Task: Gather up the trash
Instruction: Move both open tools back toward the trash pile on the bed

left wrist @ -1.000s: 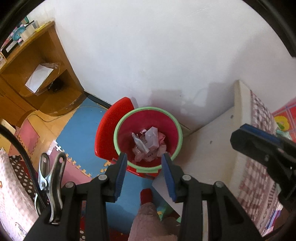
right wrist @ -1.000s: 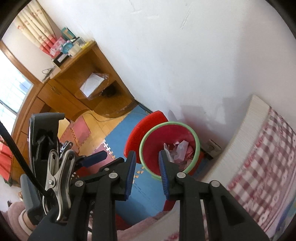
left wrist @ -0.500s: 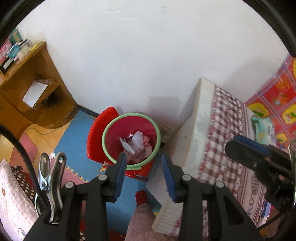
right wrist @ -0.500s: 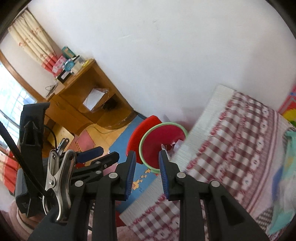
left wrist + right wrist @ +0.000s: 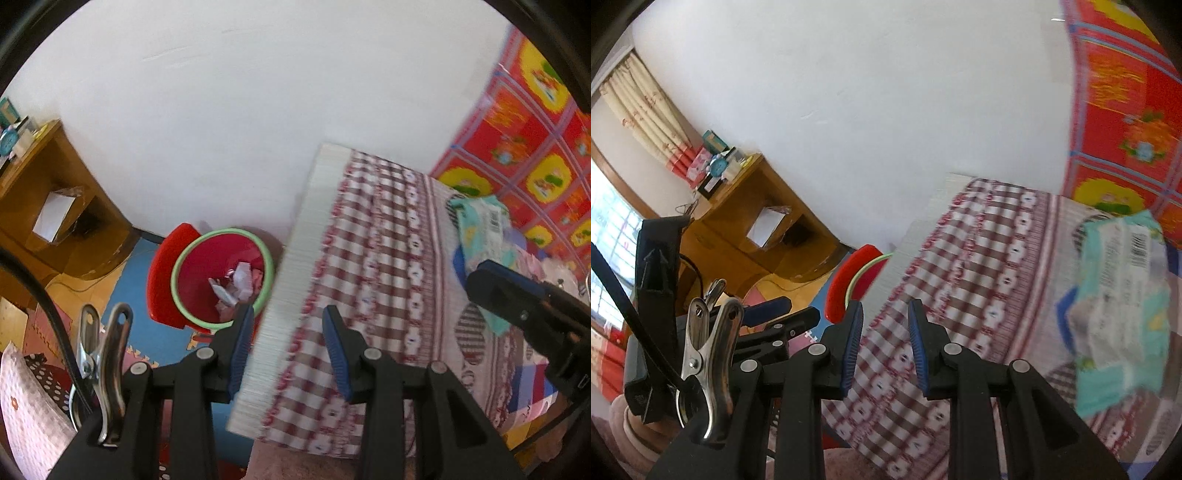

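A: How do the left tongs [image 5: 288, 345] stand?

B: Parted, blue pads apart, nothing between them. They hang over the near corner of the bed [image 5: 373, 258], which wears a red-and-white checked sheet.

A: And the right tongs [image 5: 885, 345]?

B: Also parted and empty, a narrower gap, above the same checked sheet. In the left wrist view the right tongs show at the far right edge, over the bed.

A: Where is the trash?

B: A teal printed wrapper [image 5: 1119, 306] with a barcode lies on the bed toward the right, near the red-and-yellow patterned wall covering [image 5: 1126, 110]; its picture is blurred. Neither pair of tongs touches it.

A: And the bin?

B: The red bin [image 5: 221, 275] with a green rim stands on the blue floor mat [image 5: 133, 280], just beside the bed's corner, with crumpled white scraps [image 5: 236, 286] inside. Further left is a wooden desk [image 5: 753, 229] against the white wall.
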The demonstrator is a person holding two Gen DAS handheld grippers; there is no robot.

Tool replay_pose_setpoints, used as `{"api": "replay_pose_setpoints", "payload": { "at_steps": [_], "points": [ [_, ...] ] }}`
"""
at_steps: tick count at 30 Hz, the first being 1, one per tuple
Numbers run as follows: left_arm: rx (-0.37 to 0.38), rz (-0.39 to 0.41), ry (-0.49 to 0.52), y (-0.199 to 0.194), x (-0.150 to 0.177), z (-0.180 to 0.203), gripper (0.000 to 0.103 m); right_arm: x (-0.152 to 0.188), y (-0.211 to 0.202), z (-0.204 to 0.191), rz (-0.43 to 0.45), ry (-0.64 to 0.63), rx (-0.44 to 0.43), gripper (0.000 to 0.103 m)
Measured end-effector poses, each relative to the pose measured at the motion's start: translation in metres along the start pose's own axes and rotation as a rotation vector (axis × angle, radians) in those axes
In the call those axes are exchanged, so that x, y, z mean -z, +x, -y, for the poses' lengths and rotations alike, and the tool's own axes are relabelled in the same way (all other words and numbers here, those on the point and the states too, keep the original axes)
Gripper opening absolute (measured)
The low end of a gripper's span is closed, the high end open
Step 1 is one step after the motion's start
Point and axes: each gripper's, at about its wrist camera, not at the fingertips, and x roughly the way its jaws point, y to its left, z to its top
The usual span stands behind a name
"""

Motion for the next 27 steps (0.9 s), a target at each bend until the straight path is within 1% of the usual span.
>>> {"api": "replay_pose_setpoints", "payload": {
  "at_steps": [6,13,19,27],
  "points": [
    [0.022,-0.008,0.028,-0.004,0.005,0.039,0.04,0.017,-0.034,0.028,0.029,0.02,0.014,0.026],
    [0.047,0.0,0.09,-0.008,0.01,0.098,0.04,0.034,-0.074,0.067,0.07,0.049,0.039,0.026],
    [0.08,-0.002,0.14,-0.009,0.013,0.148,0.04,0.055,-0.103,0.104,0.083,0.089,0.077,0.026],
    [0.116,-0.012,0.216,-0.011,0.018,0.195,0.04,0.08,-0.135,0.146,0.102,0.157,0.139,0.026]
  ]
}}
